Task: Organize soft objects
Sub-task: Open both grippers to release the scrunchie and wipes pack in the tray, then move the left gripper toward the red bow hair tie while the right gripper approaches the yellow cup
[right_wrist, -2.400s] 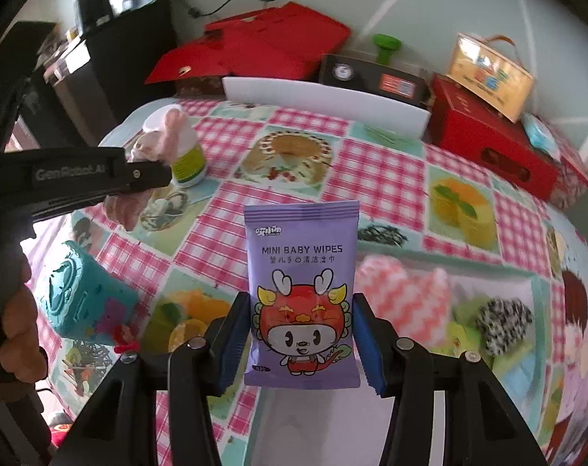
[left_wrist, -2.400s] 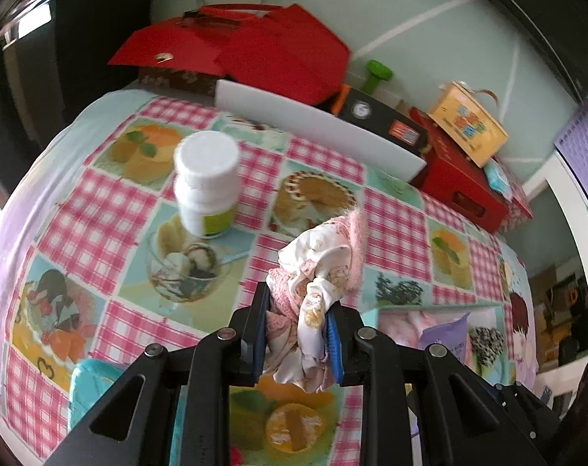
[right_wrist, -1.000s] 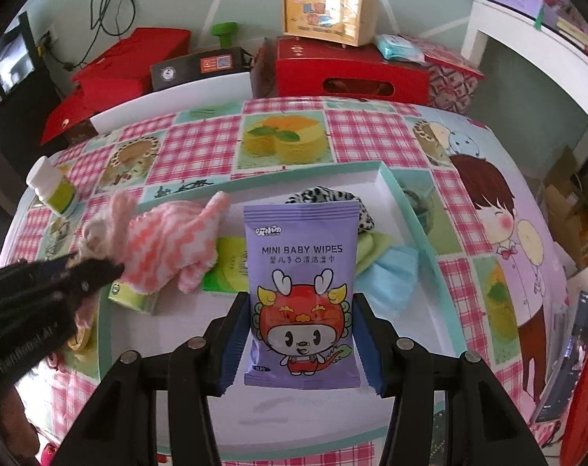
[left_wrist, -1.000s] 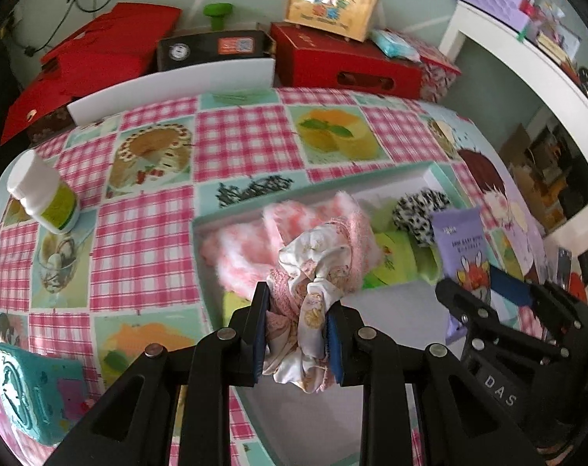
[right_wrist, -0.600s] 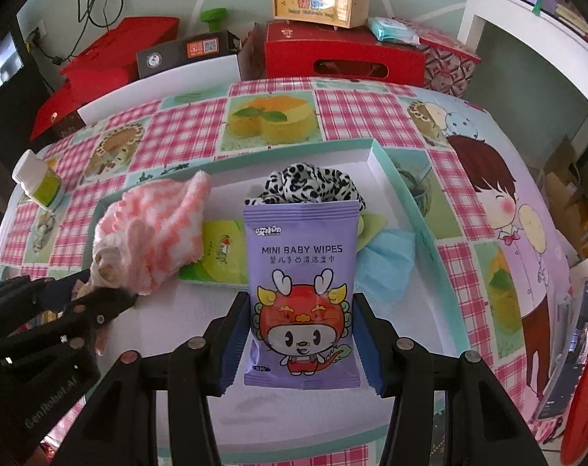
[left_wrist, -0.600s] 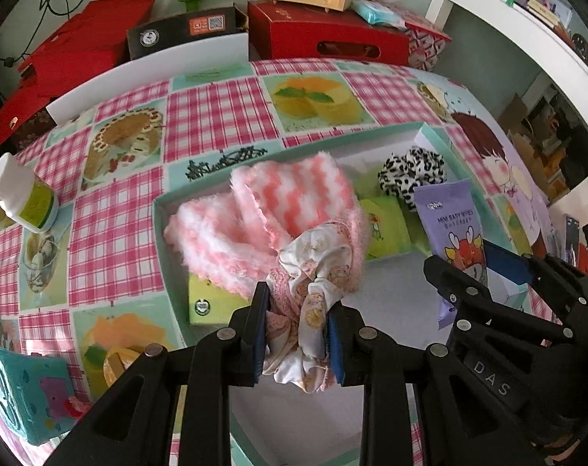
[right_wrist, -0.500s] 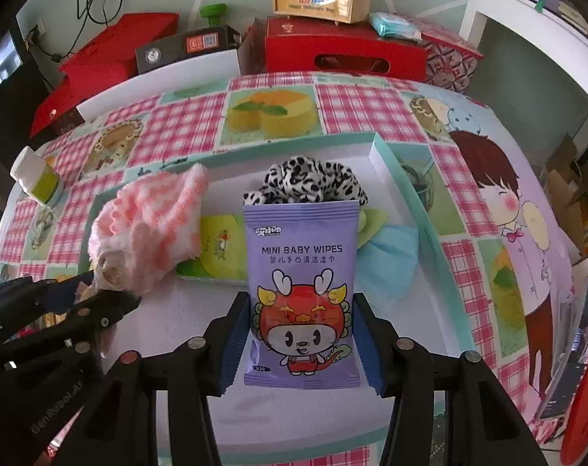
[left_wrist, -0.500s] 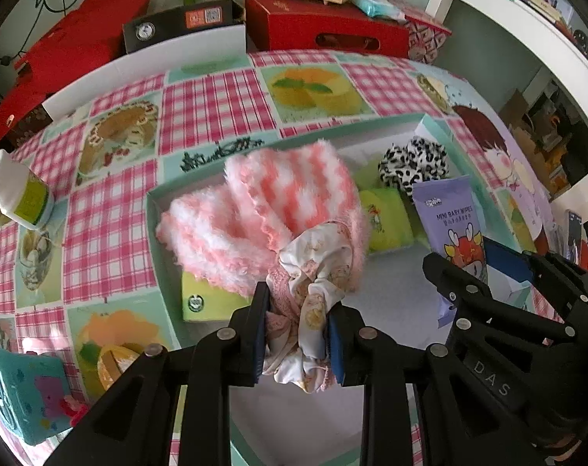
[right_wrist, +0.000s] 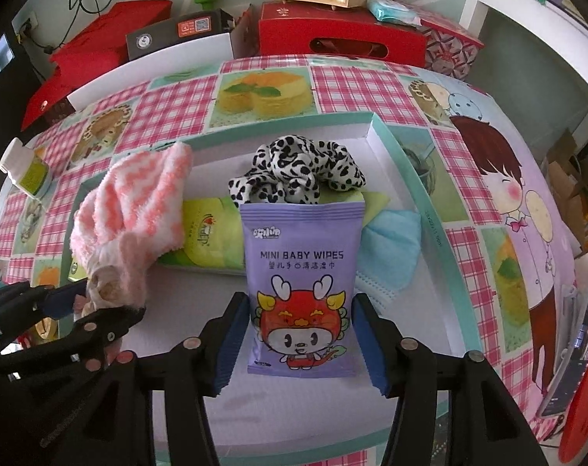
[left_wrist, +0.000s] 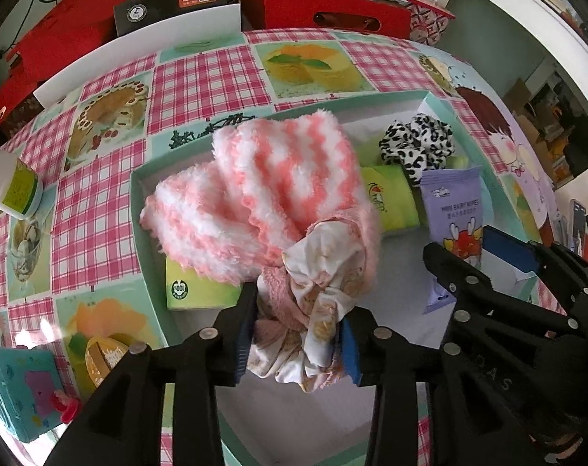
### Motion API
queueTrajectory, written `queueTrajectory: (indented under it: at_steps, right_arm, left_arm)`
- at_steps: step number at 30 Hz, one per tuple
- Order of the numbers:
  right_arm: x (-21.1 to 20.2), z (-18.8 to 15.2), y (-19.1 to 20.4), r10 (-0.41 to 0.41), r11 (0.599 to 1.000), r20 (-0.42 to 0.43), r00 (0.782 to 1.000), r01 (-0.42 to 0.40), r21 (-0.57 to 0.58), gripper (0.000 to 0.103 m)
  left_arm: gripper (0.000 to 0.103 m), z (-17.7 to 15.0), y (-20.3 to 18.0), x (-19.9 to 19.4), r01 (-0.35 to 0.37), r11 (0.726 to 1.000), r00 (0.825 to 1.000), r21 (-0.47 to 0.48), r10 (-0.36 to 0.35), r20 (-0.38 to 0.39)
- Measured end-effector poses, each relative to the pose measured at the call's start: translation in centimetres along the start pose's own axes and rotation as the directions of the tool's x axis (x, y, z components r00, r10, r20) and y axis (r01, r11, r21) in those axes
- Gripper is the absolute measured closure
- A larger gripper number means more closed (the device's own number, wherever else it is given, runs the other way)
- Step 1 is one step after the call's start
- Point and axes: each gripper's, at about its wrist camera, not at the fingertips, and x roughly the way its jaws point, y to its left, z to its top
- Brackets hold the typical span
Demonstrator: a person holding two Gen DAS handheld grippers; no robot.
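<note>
Left gripper (left_wrist: 299, 330): jaws just widening, floral scrunchie (left_wrist: 317, 303) between pads, over the tray (left_wrist: 138, 209). Right gripper (right_wrist: 301, 338): jaws likewise easing apart around the baby wipes pack (right_wrist: 301, 283). Beyond, striped fluffy sock (left_wrist: 262, 194) and leopard scrunchie (right_wrist: 297, 171) inside the tray.

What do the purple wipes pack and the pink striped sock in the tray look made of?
Wipes pack: thin plastic film, smooth printed face, crimped top edge, slight sheen. Pink striped sock: fuzzy fleece-like knit, likely synthetic; matte, fluffy pile blurs its edges.
</note>
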Motion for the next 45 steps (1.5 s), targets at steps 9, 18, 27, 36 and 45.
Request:
queueTrajectory:
  at_steps: [9,18,27,36,45]
  right_arm:
    - [-2.1,0.2,-0.2,0.001,1.0,0.062,0.998,-0.001,0.004,0.038]
    - [-3.3,0.3,-0.2,0.008,1.0,0.097,0.995,-0.008,0.005,0.038]
    - [-3.6,0.3,0.0,0.005,1.0,0.106,0.994,-0.005,0.002,0.028]
    - [-3.6,0.4,0.0,-0.009,1.0,0.113,0.994,0.009,0.002,0.015]
    - [-3.4,0.6,-0.6,-0.026,0.999,0.104,0.994,0.023,0.026,0.0]
  left_arm:
    - [0.057,0.2,0.2,-2.9,0.017,1.0,0.997,0.001,-0.017,0.071]
    - [0.055,0.5,0.6,-5.0,0.036,0.999,0.991,-0.017,-0.034,0.131]
    - [0.046,0.7,3.6,-6.2,0.0,0.993,0.985,-0.116,0.02,0.173]
    - [0.029,0.8,6.2,-6.0,-0.029,0.979,0.981,-0.203,0.067,0.183]
    - [0.012,0.7,8.1,-4.6,-0.112,0.957,0.972,-0.268,0.162,0.172]
